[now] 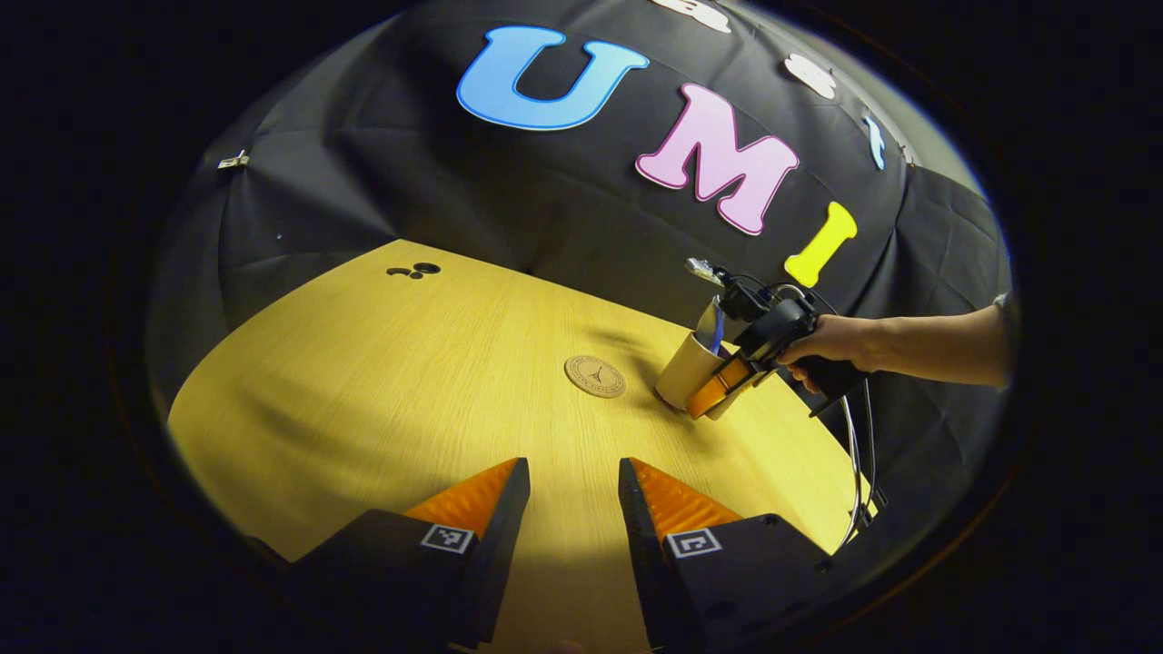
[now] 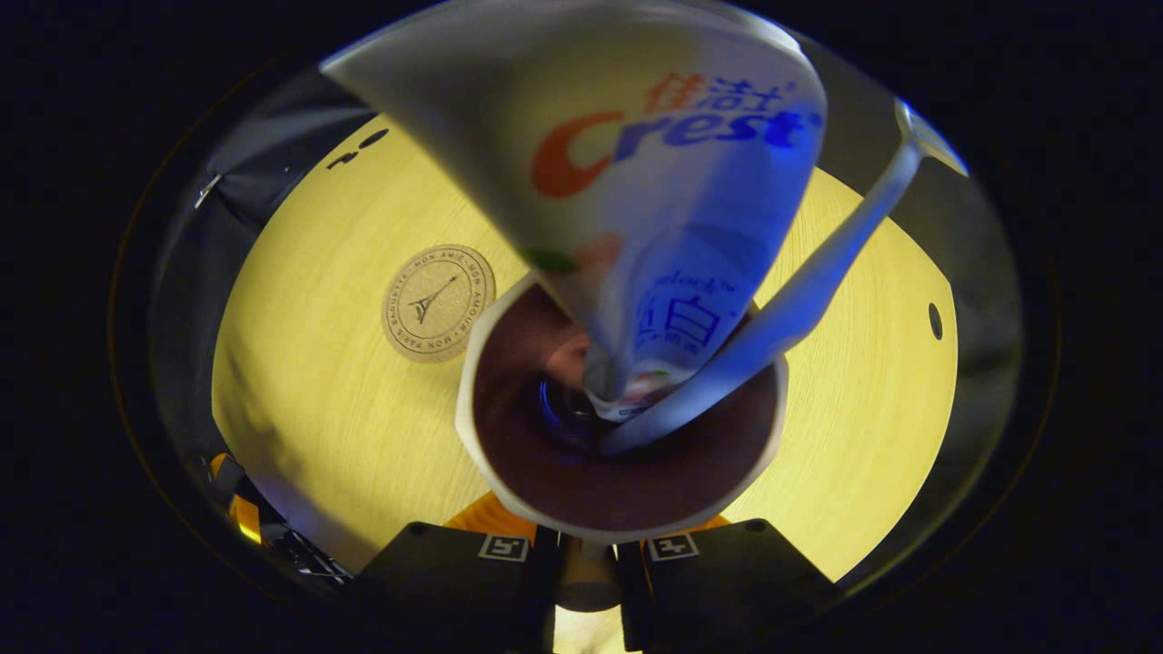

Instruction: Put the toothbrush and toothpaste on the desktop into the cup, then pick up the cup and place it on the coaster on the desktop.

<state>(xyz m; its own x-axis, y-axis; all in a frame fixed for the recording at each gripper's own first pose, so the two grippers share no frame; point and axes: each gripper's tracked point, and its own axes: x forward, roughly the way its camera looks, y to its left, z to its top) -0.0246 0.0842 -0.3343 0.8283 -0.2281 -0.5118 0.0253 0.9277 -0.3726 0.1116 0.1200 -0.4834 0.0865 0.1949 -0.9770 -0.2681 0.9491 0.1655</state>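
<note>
A tan cup [image 1: 686, 368] leans over the wooden table just right of the round cork coaster [image 1: 595, 376], with my right gripper [image 1: 718, 391] shut on its side. In the right gripper view I look down into the cup [image 2: 472, 363], where the toothpaste tube [image 2: 654, 182] and the toothbrush [image 2: 818, 272] stand. The coaster [image 2: 438, 302] lies bare to the cup's left. My right gripper [image 2: 586, 554] clasps the cup at its near wall. The left gripper [image 1: 574, 481] hangs open over the table's near side, nothing between its fingers.
The yellow wooden table [image 1: 409, 363] stretches left of the coaster. Small dark holes [image 1: 416, 270] sit near its far edge. A person's hand [image 1: 836, 341] holds the right gripper from the right, with a cable hanging below. Black cloth walls surround the table.
</note>
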